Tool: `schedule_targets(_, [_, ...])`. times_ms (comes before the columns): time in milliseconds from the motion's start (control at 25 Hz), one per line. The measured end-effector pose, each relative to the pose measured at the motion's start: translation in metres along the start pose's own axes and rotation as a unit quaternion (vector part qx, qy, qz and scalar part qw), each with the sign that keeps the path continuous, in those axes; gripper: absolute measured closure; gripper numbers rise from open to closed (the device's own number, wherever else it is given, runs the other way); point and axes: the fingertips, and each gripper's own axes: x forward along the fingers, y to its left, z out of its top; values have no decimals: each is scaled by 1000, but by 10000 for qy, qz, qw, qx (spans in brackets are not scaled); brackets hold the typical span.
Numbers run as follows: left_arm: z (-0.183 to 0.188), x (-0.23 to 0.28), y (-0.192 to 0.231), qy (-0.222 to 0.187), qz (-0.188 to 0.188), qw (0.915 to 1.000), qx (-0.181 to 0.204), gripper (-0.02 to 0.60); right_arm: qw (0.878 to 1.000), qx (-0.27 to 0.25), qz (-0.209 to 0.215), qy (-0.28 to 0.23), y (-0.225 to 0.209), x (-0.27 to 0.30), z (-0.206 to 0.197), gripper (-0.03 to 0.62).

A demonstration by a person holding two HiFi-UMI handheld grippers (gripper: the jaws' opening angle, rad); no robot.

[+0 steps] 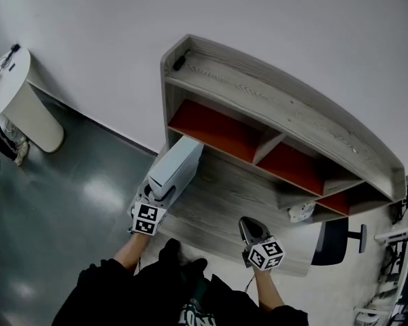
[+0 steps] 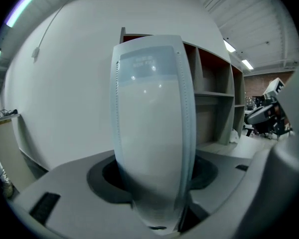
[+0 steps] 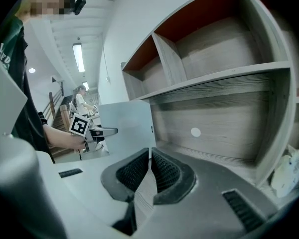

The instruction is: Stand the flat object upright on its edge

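Observation:
The flat object [image 1: 178, 168] is a pale blue-white slab. It stands upright on a long edge at the left end of the wooden desk [image 1: 217, 199], beside the shelf unit's left side. My left gripper [image 1: 162, 192] is shut on its near end. In the left gripper view the flat object [image 2: 152, 133] fills the gap between the jaws. In the right gripper view the flat object [image 3: 124, 126] shows as an upright panel with the left gripper [image 3: 107, 131] clamped on it. My right gripper [image 1: 248, 226] hovers over the desk's front, and in its own view the right gripper [image 3: 150, 156] is shut with nothing in it.
A grey shelf unit [image 1: 279, 107] with red back panels stands on the desk's far side. A crumpled white thing [image 1: 300, 211] lies at its right end. A dark office chair [image 1: 340, 240] is to the right, and a white round stand [image 1: 24, 104] is on the floor at far left.

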Motion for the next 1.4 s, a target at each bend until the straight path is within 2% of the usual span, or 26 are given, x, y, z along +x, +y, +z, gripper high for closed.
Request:
schedule_targets(440, [0,9,34,-116,930,9948,-407,310,9999,-18,-54,116,2,2,-3,551])
schedule_targets(800, [5,31,38,-129,1120,9932,-282,310,9997,36,-194,160,-2,-2,-6,551])
schedule_targets(1400, [5,62,43,-236,1185,9920,-375,299,9980,225,-571,134,-16,-26,-14,551])
